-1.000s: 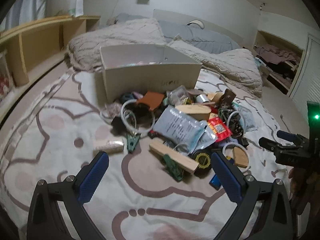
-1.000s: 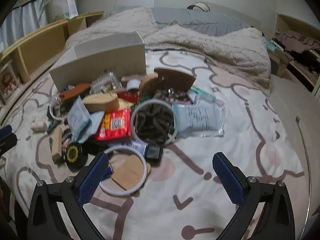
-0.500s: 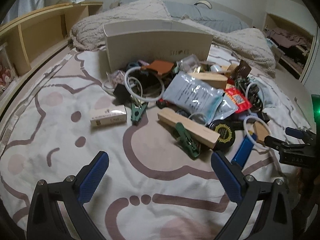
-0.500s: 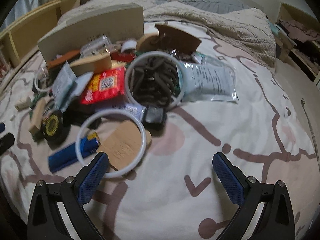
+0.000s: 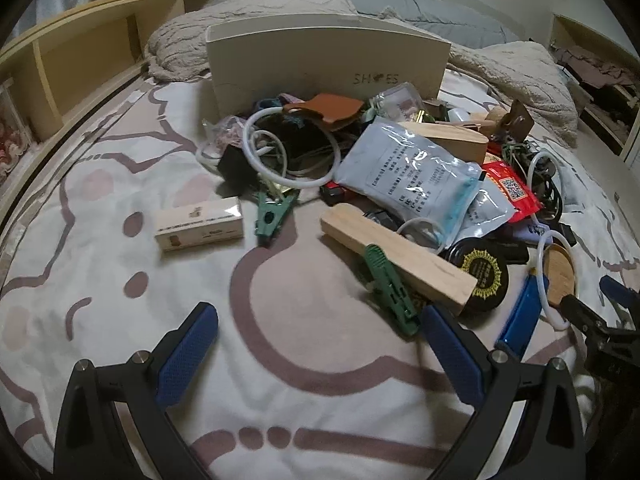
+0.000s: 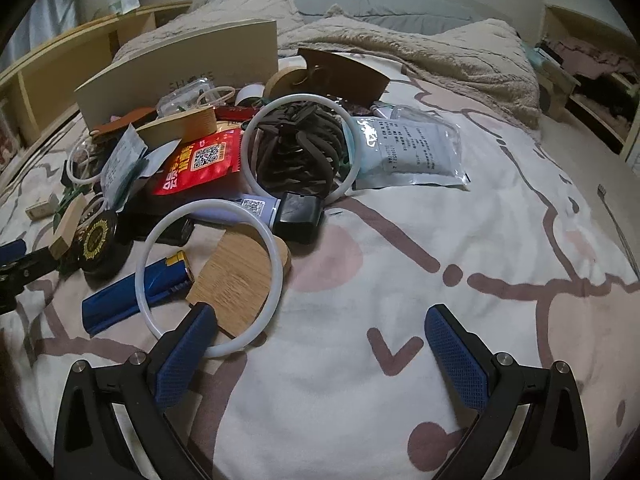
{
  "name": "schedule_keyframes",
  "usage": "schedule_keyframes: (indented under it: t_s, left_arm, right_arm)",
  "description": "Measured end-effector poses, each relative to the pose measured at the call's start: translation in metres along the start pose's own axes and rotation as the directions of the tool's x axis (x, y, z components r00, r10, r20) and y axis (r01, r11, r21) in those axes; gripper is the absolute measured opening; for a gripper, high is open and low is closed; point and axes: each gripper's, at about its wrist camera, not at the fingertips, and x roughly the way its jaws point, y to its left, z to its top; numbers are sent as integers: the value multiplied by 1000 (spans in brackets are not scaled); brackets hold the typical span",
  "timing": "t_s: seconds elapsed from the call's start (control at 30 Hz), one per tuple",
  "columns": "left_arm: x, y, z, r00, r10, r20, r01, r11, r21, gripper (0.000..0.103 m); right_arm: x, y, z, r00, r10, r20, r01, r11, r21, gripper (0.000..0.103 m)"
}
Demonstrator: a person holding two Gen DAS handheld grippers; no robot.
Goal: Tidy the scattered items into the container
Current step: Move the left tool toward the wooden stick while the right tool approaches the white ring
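Note:
A beige shoe box (image 5: 324,60) stands at the back of a heap of small items on a bed. In the left wrist view my left gripper (image 5: 316,348) is open and empty, just short of a wooden block (image 5: 396,258) and a green clip (image 5: 390,290). A small cream carton (image 5: 199,229) lies apart at the left. In the right wrist view my right gripper (image 6: 320,348) is open, its left finger beside a white ring (image 6: 212,276) lying over a wooden half-disc (image 6: 240,280) and a blue lighter (image 6: 136,294). The box (image 6: 180,68) is far left there.
The heap also holds a white pouch (image 5: 408,172), a red sachet (image 6: 200,164), a black round tin (image 5: 480,272), a ring around dark hair ties (image 6: 300,152) and a black case (image 6: 300,216). A rumpled blanket (image 6: 420,52) lies behind. Wooden shelving (image 5: 80,64) runs along the left.
Both grippers have moved forward and lower toward the heap, so the items look larger and closer. Both stay open and nothing has been picked up.

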Motion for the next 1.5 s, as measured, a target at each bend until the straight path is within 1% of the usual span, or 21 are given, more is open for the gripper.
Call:
schedule_keyframes:
  t_s: [0.13, 0.27, 0.33, 0.57, 0.67, 0.73, 0.77, 0.83, 0.9, 1.17, 1.23, 1.27, 1.37, 1.43, 1.5]
  left_arm:
    - [9, -4, 6, 999, 34, -9, -34, 999, 1, 103]
    - [14, 2, 9, 998, 63, -28, -63, 998, -27, 103]
    - [15, 5, 7, 996, 77, -42, -78, 997, -22, 103]
    - [8, 16, 1, 991, 122, -45, -123, 992, -10, 103]
    - [4, 21, -2, 987, 155, -40, -155, 988, 2, 103]
    - [7, 26, -5, 973, 224, -57, -223, 974, 30, 103]
    - [7, 29, -7, 972, 230, -53, -228, 973, 39, 103]
    - [4, 37, -10, 980, 195, -48, -195, 981, 6, 103]
    - [0, 42, -12, 983, 176, -42, -177, 984, -10, 103]
    - [-20, 49, -20, 988, 151, -32, -151, 988, -11, 103]
    - [-27, 52, -22, 991, 132, -21, -132, 991, -30, 103]
    - [-31, 53, -21, 994, 109, -9, -109, 993, -41, 103]
    - [-37, 47, -18, 998, 55, 14, -54, 997, -48, 103]
    - [-36, 36, -15, 999, 23, 24, -22, 999, -30, 103]
    - [-32, 23, -13, 1000, 11, 20, -11, 1000, 1, 103]
  right_arm:
    - [0, -1, -2, 1000, 2, 11, -2, 1000, 7, 103]
    - [0, 1, -3, 1000, -7, 28, 7, 1000, 2, 103]
    - [0, 0, -4, 999, -6, 35, 6, 1000, 4, 103]
    - [0, -1, -7, 998, 6, 62, -7, 1000, 13, 103]
    - [0, -1, -7, 998, 5, 67, -6, 1000, 13, 103]
    - [0, -1, -7, 998, 5, 69, -6, 1000, 14, 103]
    - [0, -1, -7, 998, 5, 69, -6, 1000, 14, 103]
    - [0, -1, -7, 997, 5, 71, -6, 1000, 14, 103]
    - [0, -2, -7, 997, 6, 73, -7, 1000, 14, 103]
    - [0, -2, -7, 997, 6, 75, -7, 1000, 15, 103]
    - [0, -2, -8, 997, 7, 77, -8, 1000, 15, 103]
    - [0, -2, -8, 997, 7, 78, -8, 1000, 15, 103]
    - [0, -2, -8, 997, 8, 80, -9, 1000, 15, 103]
    - [0, -2, -8, 997, 8, 80, -9, 1000, 15, 103]
    - [0, -2, -8, 997, 8, 80, -9, 1000, 15, 103]
